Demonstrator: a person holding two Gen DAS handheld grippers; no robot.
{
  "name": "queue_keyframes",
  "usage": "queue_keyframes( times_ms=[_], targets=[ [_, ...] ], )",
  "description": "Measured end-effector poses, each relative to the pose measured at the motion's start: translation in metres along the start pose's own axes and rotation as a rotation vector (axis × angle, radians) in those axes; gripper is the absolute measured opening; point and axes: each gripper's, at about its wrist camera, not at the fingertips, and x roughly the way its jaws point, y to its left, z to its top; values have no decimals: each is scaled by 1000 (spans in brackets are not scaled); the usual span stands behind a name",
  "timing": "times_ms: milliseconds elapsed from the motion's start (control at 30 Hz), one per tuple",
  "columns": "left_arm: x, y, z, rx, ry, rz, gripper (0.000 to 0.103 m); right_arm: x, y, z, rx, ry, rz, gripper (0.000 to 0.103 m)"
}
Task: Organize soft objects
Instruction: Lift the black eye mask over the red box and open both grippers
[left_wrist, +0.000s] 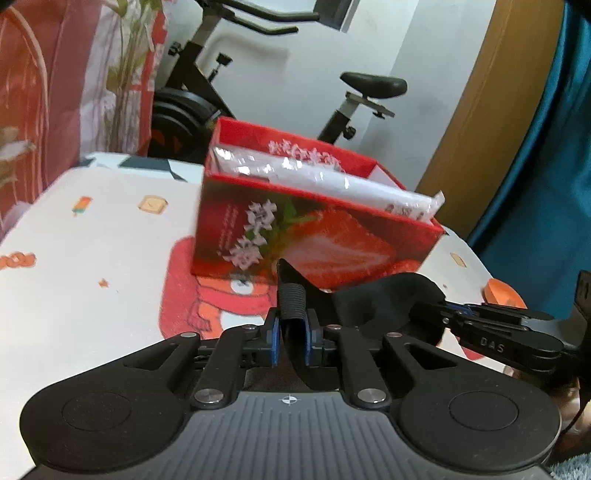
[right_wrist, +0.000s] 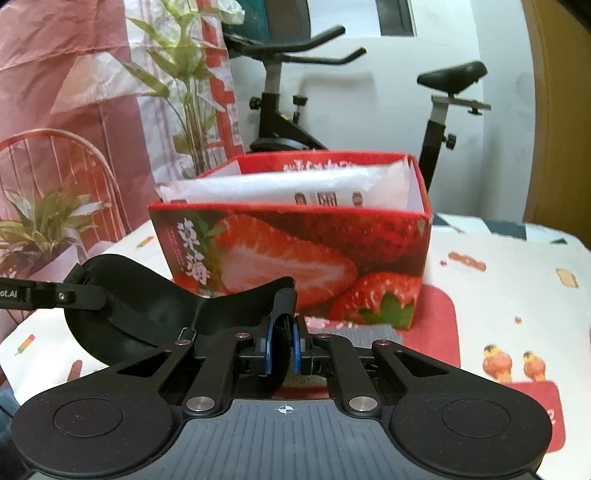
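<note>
- A black eye mask (left_wrist: 384, 302) is held stretched between the two claws, just in front of the strawberry box (left_wrist: 314, 236) and off the patterned cloth (left_wrist: 92, 240).
- The left claw (left_wrist: 293, 325) is closed on one end of the mask — the ribbed elastic strap (left_wrist: 291, 299) is pinched between its blue pads (left_wrist: 274, 332).
- The right claw (right_wrist: 282, 343) is likewise clamped on the other end, with a folded strap (right_wrist: 284, 306) caught between the pads; the mask's padded body (right_wrist: 140, 295) sags away to the side.
- The mask is judged light, limp and easily folded; no stiffness is shown, so its middle can be expected to droop wherever it is unsupported.
- The strap ends are judged the surest holds — the ribbed elastic offers friction, whereas the smooth padded face may slip.
- Breakage is not a worry, though the elastic could snap back if one end is released under tension.
- The box stands open-topped toward the far edge of the surface, already holding white plastic-wrapped packets (right_wrist: 295, 184); free room is seen along its near wall, where the mask could be lowered.
- Whether the surface is a bed or a desk cannot be told.
</note>
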Motion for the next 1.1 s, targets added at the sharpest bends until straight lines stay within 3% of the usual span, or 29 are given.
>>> queue_keyframes(
  times_ms=[233,400,633,800,967,1100],
  targets=[
    [-2,1,1,-10,-35,-2,10,-2,0,1,-8,-25,-4,9],
    [-13,1,17,-7,-94,6,10,-12,4,18,-57,-95,-1,9],
    [-34,-13,65,68,-233,-20,10,-31,3,67,-109,-230,10,9],
    [-27,-24,102,113,-304,-26,10,-29,-5,111,-137,-276,15,9],
    [-4,-34,142,176,-354,5,10,-7,-11,158,-231,-308,-19,9],
    [31,-41,171,231,-349,56,10,31,-17,188,-248,-270,-44,9]
  ],
)
